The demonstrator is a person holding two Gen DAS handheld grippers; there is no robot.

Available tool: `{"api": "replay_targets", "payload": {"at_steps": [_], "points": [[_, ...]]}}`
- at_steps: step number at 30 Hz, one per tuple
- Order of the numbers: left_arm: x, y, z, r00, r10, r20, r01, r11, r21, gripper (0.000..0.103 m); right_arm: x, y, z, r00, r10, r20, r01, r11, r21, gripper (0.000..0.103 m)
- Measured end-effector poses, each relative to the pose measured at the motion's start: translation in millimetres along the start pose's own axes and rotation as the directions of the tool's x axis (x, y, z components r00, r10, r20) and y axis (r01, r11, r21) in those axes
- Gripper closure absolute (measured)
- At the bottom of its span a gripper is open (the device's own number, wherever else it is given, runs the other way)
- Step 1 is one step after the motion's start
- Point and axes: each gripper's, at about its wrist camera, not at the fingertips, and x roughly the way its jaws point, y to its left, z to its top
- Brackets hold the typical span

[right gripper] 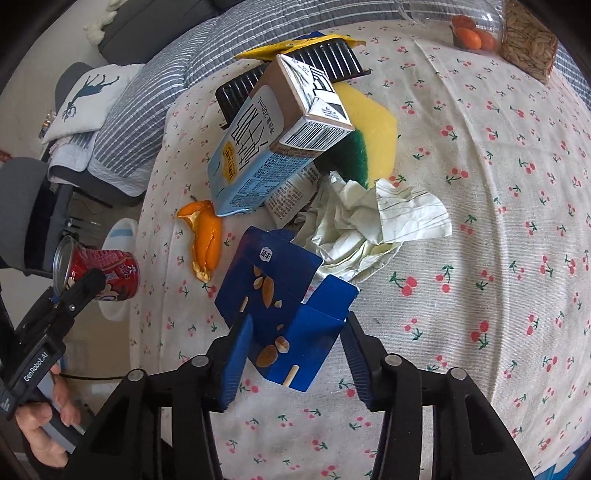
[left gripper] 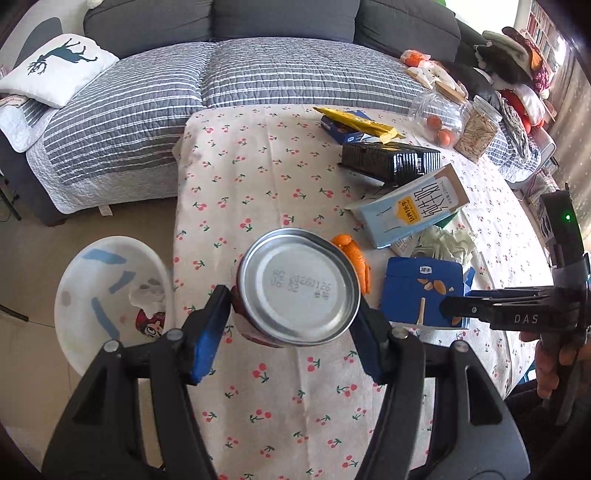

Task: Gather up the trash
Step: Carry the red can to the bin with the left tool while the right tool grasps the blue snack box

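My left gripper [left gripper: 293, 317] is shut on a red drink can [left gripper: 299, 286], held above the table's left part with its silver bottom toward the camera; the can also shows in the right wrist view [right gripper: 99, 273]. My right gripper [right gripper: 295, 354] is open, its jaws on either side of a blue ice-cream box [right gripper: 284, 314], not pressing it. The box also shows in the left wrist view [left gripper: 421, 291]. An orange peel [right gripper: 205, 236], a light-blue milk carton [right gripper: 258, 147] and crumpled paper [right gripper: 369, 225] lie on the cherry-print tablecloth [right gripper: 480, 221].
A white trash bin [left gripper: 107, 299] stands on the floor left of the table, with scraps inside. A black tray [left gripper: 391, 160], a yellow sponge [right gripper: 373, 125], a yellow wrapper [left gripper: 354, 120], a jar of seeds [right gripper: 528, 40] and a tub of oranges [right gripper: 472, 35] sit further back. A striped sofa [left gripper: 258, 77] lies beyond.
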Motion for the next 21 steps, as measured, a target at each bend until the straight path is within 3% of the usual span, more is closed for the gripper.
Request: {"api": "replay_targets", "payload": {"at_steps": [4,8,10,21], "points": [[-4,10,-1,1.0,0.006,0.006,-0.006,1.0,-0.023,0.039,-5,9,-1,0.999,0.04,0.019,-0.04,0.999,-0.025,0.073],[-7,21,-2,1.0,0.012,0.015,-0.011,0.998,-0.055,0.039,-17,22,-2,0.996,0.06,0.064,-0.055,0.996,-0.077,0.078],[-9,27,-2,1.0,0.016,0.019,-0.014,0.997,-0.075,0.039,-20,29,-3,0.995,0.069,0.077,-0.061,0.993,-0.103,0.088],[-23,60,-5,0.998,0.037,0.048,-0.029,0.986,-0.162,0.039,-41,72,-12,0.984,0.1,0.15,-0.061,0.968,-0.242,0.094]]}}
